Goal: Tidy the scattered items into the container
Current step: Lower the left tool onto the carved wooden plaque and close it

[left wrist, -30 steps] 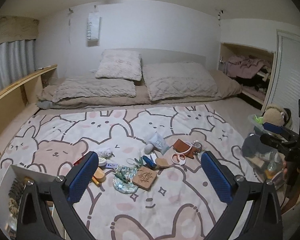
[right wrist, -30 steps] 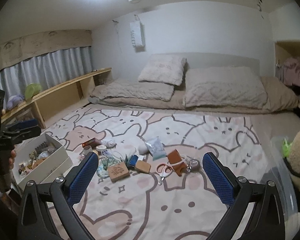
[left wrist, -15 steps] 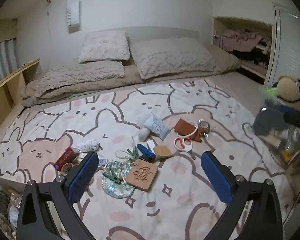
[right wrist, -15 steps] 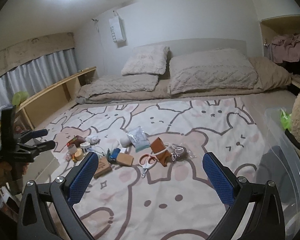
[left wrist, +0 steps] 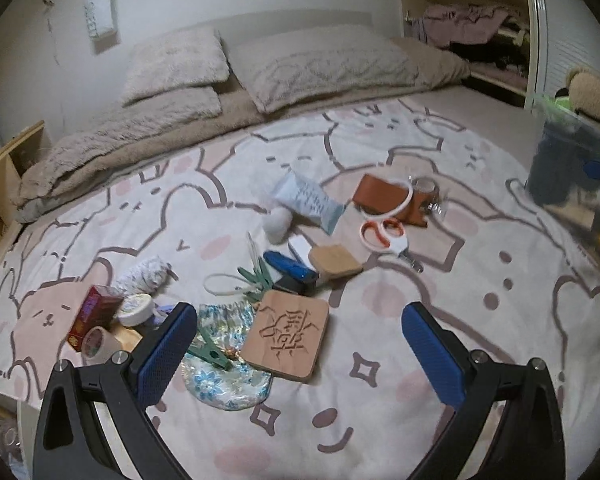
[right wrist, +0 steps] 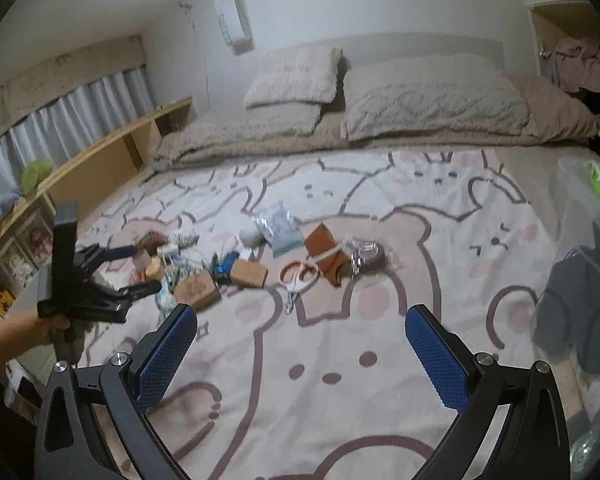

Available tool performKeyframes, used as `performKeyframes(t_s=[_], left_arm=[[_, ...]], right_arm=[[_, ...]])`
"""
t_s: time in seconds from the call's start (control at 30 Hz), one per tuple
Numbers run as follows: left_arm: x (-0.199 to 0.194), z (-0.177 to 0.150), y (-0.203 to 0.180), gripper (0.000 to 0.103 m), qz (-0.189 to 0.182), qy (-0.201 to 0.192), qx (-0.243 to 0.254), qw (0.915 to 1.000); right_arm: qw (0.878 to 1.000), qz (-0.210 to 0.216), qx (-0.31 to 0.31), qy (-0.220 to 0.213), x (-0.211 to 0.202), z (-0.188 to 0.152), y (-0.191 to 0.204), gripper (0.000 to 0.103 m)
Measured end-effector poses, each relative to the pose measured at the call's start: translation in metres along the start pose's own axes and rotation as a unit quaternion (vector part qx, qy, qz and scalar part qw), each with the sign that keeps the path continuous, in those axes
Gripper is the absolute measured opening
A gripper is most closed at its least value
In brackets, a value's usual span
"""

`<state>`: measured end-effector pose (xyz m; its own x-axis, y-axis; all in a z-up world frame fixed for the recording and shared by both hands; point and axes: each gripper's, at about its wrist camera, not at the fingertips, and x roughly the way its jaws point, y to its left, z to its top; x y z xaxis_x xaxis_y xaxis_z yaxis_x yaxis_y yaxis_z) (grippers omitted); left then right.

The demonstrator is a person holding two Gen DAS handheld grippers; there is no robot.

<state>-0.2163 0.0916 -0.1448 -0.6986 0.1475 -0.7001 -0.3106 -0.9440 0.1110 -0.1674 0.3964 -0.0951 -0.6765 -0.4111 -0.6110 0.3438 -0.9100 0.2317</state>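
Small items lie scattered on the bunny-print blanket (left wrist: 380, 420): a carved wooden coaster (left wrist: 285, 334), a floral pouch (left wrist: 225, 364) with a green clothespin, orange-handled scissors (left wrist: 384, 234), a brown leather wallet (left wrist: 388, 198), a blue stapler (left wrist: 289, 270), a red box (left wrist: 93, 310) and tape rolls. My left gripper (left wrist: 300, 354) is open and empty, low over the coaster; it also shows in the right wrist view (right wrist: 131, 272). My right gripper (right wrist: 302, 358) is open and empty, nearer than the scissors (right wrist: 297, 276). A white box (left wrist: 3, 428) with small things sits at the lower left.
A clear plastic bin (right wrist: 588, 264) with dark cloth stands at the right edge of the blanket. Pillows (right wrist: 428, 98) and a folded quilt lie at the back. A wooden shelf (right wrist: 99, 152) runs along the left wall. A plush toy (left wrist: 594, 94) sits far right.
Both grippers have moved forward and down toward the scattered items. The left gripper now hovers close over the coaster and pouch. Both stay open and empty.
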Motion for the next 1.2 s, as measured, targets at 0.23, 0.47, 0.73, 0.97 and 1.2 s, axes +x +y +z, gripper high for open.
performKeyframes(t_s=[0.23, 0.47, 0.73, 0.97, 1.2], left_arm=[[0.038, -0.011, 0.006, 0.103, -0.019, 0.035, 0.000, 0.9992], [0.071, -0.019, 0.012, 0.103, -0.015, 0.065, 0.021, 0.9975], [0.101, -0.032, 0.029, 0.095, -0.021, 0.110, 0.018, 0.9935], [0.097, -0.039, 0.025, 0.079, -0.041, 0.110, 0.031, 0.9926], [0.088, -0.045, 0.020, 0.069, -0.048, 0.105, 0.028, 0.9929]], right_arm=[[0.999, -0.005, 0.004, 0.033, 0.017, -0.009, -0.004, 0.103], [0.997, -0.004, 0.022, 0.075, 0.036, -0.020, -0.010, 0.103], [0.992, -0.016, 0.020, 0.127, 0.059, -0.037, -0.004, 0.103], [0.985, -0.049, 0.010, 0.166, 0.079, -0.048, 0.004, 0.103], [0.982, -0.063, 0.000, 0.180, 0.108, -0.029, 0.018, 0.103]])
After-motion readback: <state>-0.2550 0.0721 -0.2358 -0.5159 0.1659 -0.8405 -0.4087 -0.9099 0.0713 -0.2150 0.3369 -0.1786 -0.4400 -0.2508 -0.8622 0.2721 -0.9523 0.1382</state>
